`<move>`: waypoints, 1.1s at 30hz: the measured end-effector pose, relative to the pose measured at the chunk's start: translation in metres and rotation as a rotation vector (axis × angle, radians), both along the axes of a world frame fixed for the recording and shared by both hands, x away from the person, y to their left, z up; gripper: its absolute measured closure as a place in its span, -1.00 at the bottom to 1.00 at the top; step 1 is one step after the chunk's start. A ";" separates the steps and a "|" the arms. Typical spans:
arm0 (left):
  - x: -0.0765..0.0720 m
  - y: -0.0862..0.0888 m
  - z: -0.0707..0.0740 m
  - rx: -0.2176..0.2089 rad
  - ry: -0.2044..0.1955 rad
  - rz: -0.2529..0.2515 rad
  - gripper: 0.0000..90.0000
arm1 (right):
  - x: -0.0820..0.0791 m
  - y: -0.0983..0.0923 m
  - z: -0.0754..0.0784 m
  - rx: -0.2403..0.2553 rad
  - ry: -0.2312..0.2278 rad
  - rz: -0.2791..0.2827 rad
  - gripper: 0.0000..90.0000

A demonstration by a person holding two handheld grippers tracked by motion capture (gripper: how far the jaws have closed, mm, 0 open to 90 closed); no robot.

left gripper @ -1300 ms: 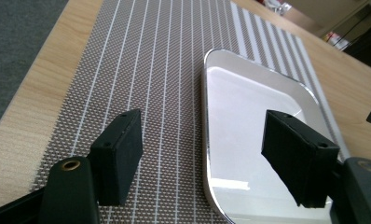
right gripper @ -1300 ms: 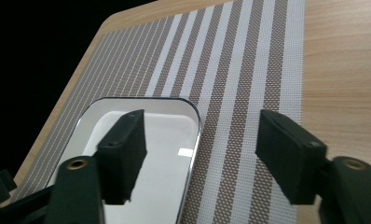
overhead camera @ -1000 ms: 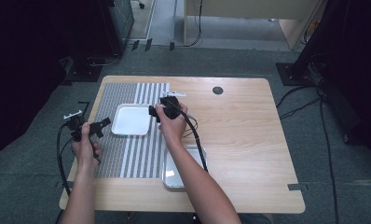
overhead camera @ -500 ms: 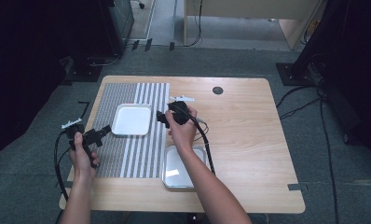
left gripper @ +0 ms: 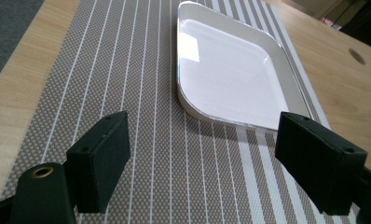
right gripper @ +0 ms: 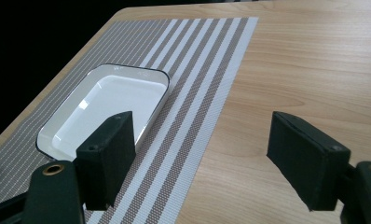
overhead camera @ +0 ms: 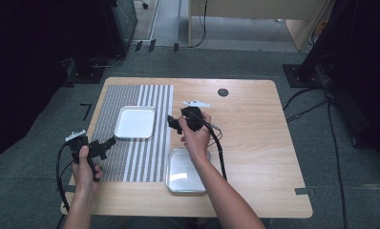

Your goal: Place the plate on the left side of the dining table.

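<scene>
A white square tray (overhead camera: 134, 121) lies on the striped placemat (overhead camera: 131, 157). My left gripper (overhead camera: 106, 142) hovers over the mat's near left part, open and empty, pointing toward the tray (left gripper: 230, 79), which lies just beyond its jaws. My right gripper (overhead camera: 174, 123) hangs at the mat's right edge, to the right of the tray (right gripper: 104, 107). Its jaws have just been opening and stand wide with nothing between them. In the gripper views, the left gripper (left gripper: 211, 168) and right gripper (right gripper: 202, 163) both show bare pads.
A second, silvery tray (overhead camera: 185, 169) sits on the wooden table (overhead camera: 255, 143) near the front edge, under my right forearm. A small white item (overhead camera: 196, 103) and a black round grommet (overhead camera: 222, 92) lie farther back. Cables trail from both grippers.
My right gripper has drawn back from the white tray's right side, moving right and nearer to me. My left gripper has slid toward the table's near left edge.
</scene>
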State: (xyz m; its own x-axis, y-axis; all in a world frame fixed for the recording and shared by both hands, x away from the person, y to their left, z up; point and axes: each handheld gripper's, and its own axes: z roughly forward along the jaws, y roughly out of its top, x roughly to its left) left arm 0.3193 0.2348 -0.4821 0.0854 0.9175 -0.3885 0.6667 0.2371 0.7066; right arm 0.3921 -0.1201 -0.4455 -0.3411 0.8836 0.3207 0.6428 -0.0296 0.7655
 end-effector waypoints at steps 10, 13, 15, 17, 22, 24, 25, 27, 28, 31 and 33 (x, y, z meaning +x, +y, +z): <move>-0.015 -0.001 -0.004 0.036 -0.016 0.009 -0.60 | -0.013 -0.024 -0.001 -0.025 -0.013 -0.013 -0.48; -0.018 -0.002 -0.005 0.047 -0.024 0.006 -0.60 | -0.017 -0.031 -0.002 -0.028 -0.016 -0.019 -0.48; -0.021 -0.003 -0.006 0.058 -0.032 0.003 -0.60 | -0.019 -0.038 -0.002 -0.031 -0.021 -0.024 -0.48; -0.024 -0.003 -0.006 0.059 -0.039 0.004 -0.60 | -0.021 -0.043 -0.003 -0.027 -0.022 -0.031 -0.48; -0.029 -0.001 -0.009 0.073 -0.038 0.015 -0.60 | -0.028 -0.055 -0.002 -0.023 -0.030 -0.040 -0.48; -0.031 0.000 -0.010 0.080 -0.034 0.019 -0.60 | -0.031 -0.059 -0.003 -0.029 -0.032 -0.046 -0.48; -0.033 0.001 -0.011 0.083 -0.033 0.019 -0.60 | -0.033 -0.062 -0.003 -0.031 -0.032 -0.048 -0.48; -0.036 0.002 -0.012 0.097 -0.034 0.015 -0.60 | -0.035 -0.067 -0.004 -0.032 -0.031 -0.051 -0.48; -0.038 0.002 -0.012 0.111 -0.035 0.013 -0.60 | -0.036 -0.069 -0.004 -0.035 -0.031 -0.054 -0.48; -0.042 0.003 -0.012 0.117 -0.037 0.007 -0.60 | -0.039 -0.076 -0.006 -0.037 -0.032 -0.060 -0.48; -0.045 0.004 -0.012 0.120 -0.040 0.005 -0.61 | -0.041 -0.081 -0.008 -0.037 -0.030 -0.070 -0.48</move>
